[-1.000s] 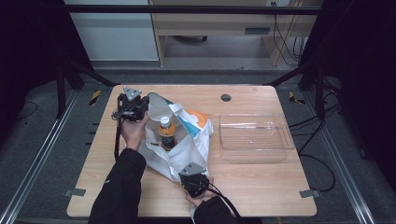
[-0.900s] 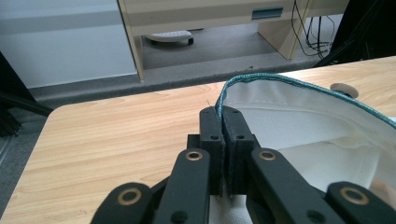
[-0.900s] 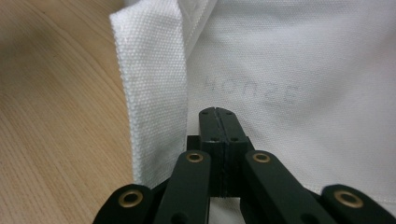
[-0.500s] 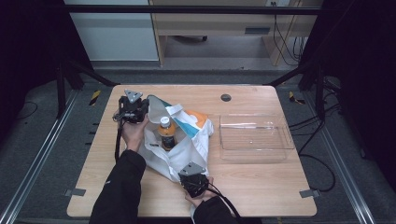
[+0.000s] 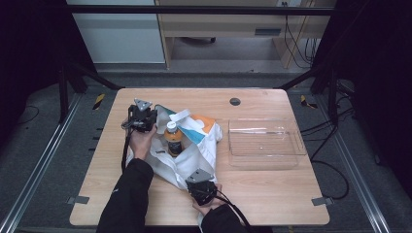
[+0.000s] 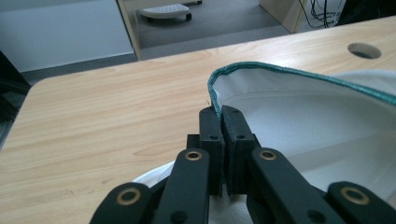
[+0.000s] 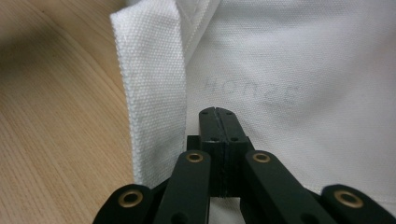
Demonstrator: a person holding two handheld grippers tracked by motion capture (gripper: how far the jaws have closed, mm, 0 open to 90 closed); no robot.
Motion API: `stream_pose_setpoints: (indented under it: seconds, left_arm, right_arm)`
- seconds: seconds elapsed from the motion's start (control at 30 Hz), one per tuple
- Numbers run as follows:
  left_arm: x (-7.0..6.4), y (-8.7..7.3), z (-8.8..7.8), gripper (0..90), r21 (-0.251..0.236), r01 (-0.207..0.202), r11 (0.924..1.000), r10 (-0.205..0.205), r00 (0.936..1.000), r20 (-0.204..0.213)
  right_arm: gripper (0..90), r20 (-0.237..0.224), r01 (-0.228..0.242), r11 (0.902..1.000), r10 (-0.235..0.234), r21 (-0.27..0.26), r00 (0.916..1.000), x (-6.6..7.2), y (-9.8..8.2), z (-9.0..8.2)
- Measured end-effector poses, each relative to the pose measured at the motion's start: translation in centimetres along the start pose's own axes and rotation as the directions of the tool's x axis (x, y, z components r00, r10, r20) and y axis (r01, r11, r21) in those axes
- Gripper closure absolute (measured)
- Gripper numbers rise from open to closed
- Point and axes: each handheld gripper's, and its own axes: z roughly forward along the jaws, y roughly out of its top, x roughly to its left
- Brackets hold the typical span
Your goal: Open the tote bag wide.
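Note:
A white cloth bag [image 5: 194, 150] with a teal rim lies on the table, and a bottle [image 5: 171, 138] of orange drink with a white cap stands in its open mouth. My left gripper [image 5: 141, 116] is at the bag's far left and is shut on the teal rim [image 6: 219, 103], which comes out from between the jaws [image 6: 219, 112]. My right gripper [image 5: 201, 187] is at the bag's near corner. Its jaws [image 7: 218, 113] are pressed together on the white cloth [image 7: 299, 70], next to a white strap [image 7: 149, 93].
A clear plastic tray [image 5: 265, 143] sits empty to the right of the bag. A round cable hole [image 5: 235, 101] is in the wooden table top [image 5: 97, 165] near its far edge. Black frame posts stand beyond the table's corners.
My left gripper has sunk a little toward the table with the bag's rim still in it. The right gripper and the bottle have stayed put.

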Motion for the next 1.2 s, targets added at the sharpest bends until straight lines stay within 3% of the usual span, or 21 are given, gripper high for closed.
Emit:
stream_pose_setpoints:
  seconds: [0.3,0.43,0.53,0.67,0.77,0.87,1.0,1.2]
  left_arm:
    - [-0.1,-1.8,1.0,87.0,0.037,-0.001,0.9993,0.0,0.9998,0.022]
    - [-0.2,-1.7,0.7,86.2,0.03,-0.001,0.9995,0.0,0.9997,0.023]
    - [0.0,-1.2,-0.4,82.6,0.017,0.002,0.9998,-0.003,0.9994,0.034]
    - [0.3,-0.7,-2.4,70.4,-0.007,-0.022,0.9997,0.022,0.9991,0.035]
    - [0.7,-0.8,-3.8,62.9,-0.011,-0.027,0.9996,0.028,0.9973,0.068]
    - [0.9,-1.3,-5.1,56.5,-0.02,-0.056,0.9982,0.057,0.9962,0.066]
    - [1.2,-2.2,-6.9,53.1,-0.026,-0.069,0.9972,0.071,0.9944,0.078]
    - [0.9,-4.4,-9.0,51.3,-0.007,-0.064,0.9979,0.064,0.993,0.099]
  right_arm:
    - [90.0,-0.007,-0.006,1.0,0.006,0.0,1.0,-0.1,0.0,0.0]
    - [90.0,-0.009,-0.01,0.9999,0.01,0.0,0.9999,-0.1,0.0,0.0]
    - [90.0,-0.015,-0.016,0.9999,0.016,0.001,0.9998,-0.3,0.0,0.0]
    - [85.6,-0.019,-0.051,0.9987,0.051,0.001,0.9985,-0.6,0.0,-0.1]
    - [83.8,-0.012,-0.047,0.9988,0.047,-0.01,0.9988,-0.7,-0.2,-0.2]
    - [82.4,-0.021,-0.064,0.9972,0.063,-0.039,0.9978,-0.9,-0.1,-0.7]
    - [79.7,-0.007,-0.048,0.9956,0.048,-0.081,0.9988,-1.3,0.5,-1.8]
    - [74.3,0.01,-0.047,0.9845,0.05,-0.169,0.9987,-2.3,2.1,-3.9]
